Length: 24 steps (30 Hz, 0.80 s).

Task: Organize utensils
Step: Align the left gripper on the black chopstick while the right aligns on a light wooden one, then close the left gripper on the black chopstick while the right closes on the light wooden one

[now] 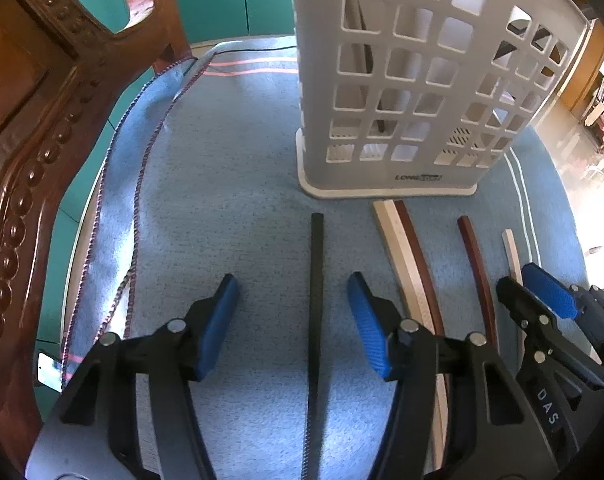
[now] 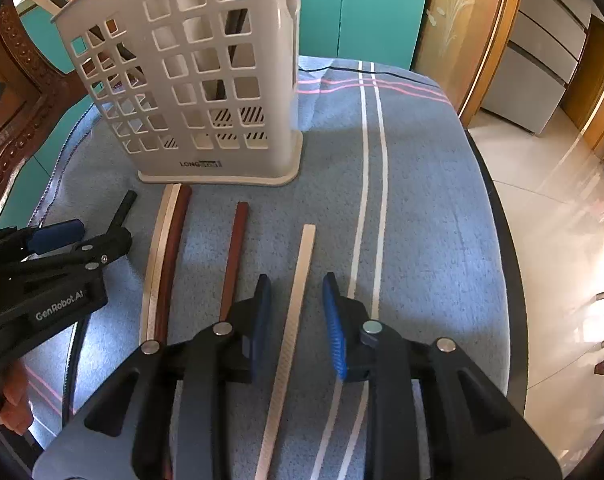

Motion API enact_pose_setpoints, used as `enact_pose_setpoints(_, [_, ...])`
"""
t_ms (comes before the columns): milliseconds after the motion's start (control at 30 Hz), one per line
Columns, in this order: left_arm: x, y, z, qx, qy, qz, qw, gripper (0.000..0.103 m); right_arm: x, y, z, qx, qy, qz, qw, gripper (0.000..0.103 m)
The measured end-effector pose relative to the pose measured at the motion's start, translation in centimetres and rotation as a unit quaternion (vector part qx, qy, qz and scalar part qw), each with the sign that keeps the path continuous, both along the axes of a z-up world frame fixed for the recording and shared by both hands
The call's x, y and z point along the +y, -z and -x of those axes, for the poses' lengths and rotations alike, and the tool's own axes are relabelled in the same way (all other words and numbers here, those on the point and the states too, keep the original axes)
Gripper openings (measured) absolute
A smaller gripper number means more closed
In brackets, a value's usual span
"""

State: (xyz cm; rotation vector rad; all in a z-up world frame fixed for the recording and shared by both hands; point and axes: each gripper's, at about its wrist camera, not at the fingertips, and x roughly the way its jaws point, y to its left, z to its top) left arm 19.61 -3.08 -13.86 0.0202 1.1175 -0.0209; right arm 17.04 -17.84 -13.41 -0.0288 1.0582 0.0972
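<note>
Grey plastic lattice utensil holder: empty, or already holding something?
Not empty. Through the square holes of the grey plastic lattice utensil holder, dark sticks stand leaning inside; how many, cannot tell. Five chopsticks lie outside on the blue cloth.

I see a table under a blue cloth (image 2: 422,200) with white and pink stripes. On it: white slotted holder (image 2: 205,92) upright at the far side, then five chopsticks lying loose in front: black (image 1: 316,300), cream (image 1: 402,264) touching dark red (image 1: 420,264), red-brown (image 2: 231,256), cream (image 2: 297,280).

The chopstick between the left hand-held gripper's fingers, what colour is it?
Black chopstick, clearest in the left wrist view.
</note>
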Motion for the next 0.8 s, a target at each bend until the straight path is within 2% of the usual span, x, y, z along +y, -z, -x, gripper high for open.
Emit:
enact_pose_setpoints(133, [-0.1,0.1,-0.2,0.002,0.002,0.001,1.0000,0.058,0.0,0.0,0.3,-0.003,-0.001,0.006,1.000,0.030])
enact_pose_setpoints(233, [0.2,-0.2,0.2,0.002,-0.001,0.004,1.0000,0.051,0.0,0.0,0.1,-0.003,0.001,0.004,1.000,0.030])
enact_pose_setpoints(333, [0.6,-0.2,0.1,-0.001,-0.005,0.005,1.0000,0.031,-0.2,-0.2,0.2,-0.003,0.001,0.000,1.000,0.026])
enact_pose_setpoints(367, [0.9,-0.2,0.0,-0.002,-0.009,0.006,0.9999,0.014,-0.5,-0.2,0.3,-0.004,0.003,-0.003,1.000,0.011])
enact_pose_setpoints(400, [1.1,-0.3,-0.1,-0.004,-0.013,0.007,0.9999,0.008,-0.8,-0.3,0.4,-0.004,0.005,-0.013,1.000,0.008])
enact_pose_setpoints(467, [1.8,-0.6,-0.2,-0.015,-0.021,0.016,0.9995,0.007,-1.4,-0.4,0.4,-0.004,0.014,-0.039,0.999,0.008])
enact_pose_setpoints(567, [2.1,-1.8,0.2,-0.040,-0.021,0.025,0.9987,0.007,-1.8,-1.4,0.8,-0.030,0.020,-0.043,0.998,0.007])
enact_pose_setpoints(700, [2.1,-4.1,1.7,-0.077,-0.018,0.035,0.9963,0.007,-2.6,-4.3,2.0,-0.072,0.020,-0.071,0.995,0.006])
enact_pose_setpoints(800, [2.8,-6.9,3.6,-0.108,-0.016,0.053,0.9926,0.007,-3.1,-7.4,3.6,-0.107,0.004,-0.090,0.990,0.006])
